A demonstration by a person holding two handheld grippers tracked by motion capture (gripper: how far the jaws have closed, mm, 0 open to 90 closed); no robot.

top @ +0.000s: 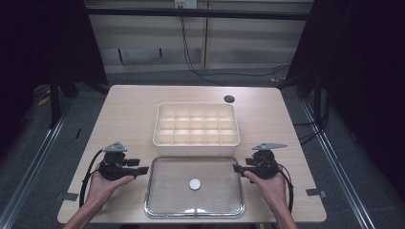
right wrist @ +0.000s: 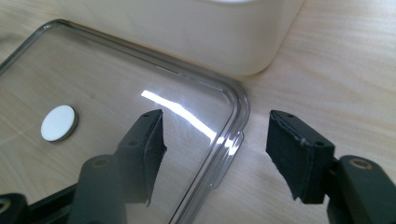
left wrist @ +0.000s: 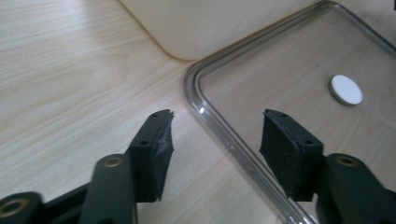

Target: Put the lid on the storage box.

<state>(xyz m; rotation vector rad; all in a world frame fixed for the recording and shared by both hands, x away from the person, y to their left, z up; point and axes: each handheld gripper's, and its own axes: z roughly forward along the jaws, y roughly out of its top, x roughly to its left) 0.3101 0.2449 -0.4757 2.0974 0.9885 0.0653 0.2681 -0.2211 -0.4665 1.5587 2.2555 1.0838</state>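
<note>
The clear lid [top: 194,187] lies flat on the tabletop [top: 124,114] at the middle of its near edge, just in front of the cream compartment box [top: 196,124], whose front wall it almost touches. It looks like thin, stiff transparent plastic with a raised rim and rounded corners, and a small white disc [top: 195,183] sits at its centre. I judge it light but slick and a little springy, so a pinch on the flat pane would slide; the raised rim is the only sensible hold, one short side for each hand, so that it lifts level and does not twist.

My left gripper [left wrist: 215,135] hangs at the lid's left edge with its jaws apart, one over bare wood, the other over the pane, the rim passing between them untouched. My right gripper [right wrist: 215,135] mirrors it at the right edge, jaws likewise spread astride the rim near a small tab [right wrist: 229,154], pressing on nothing. That tab may give a surer bite.
</note>
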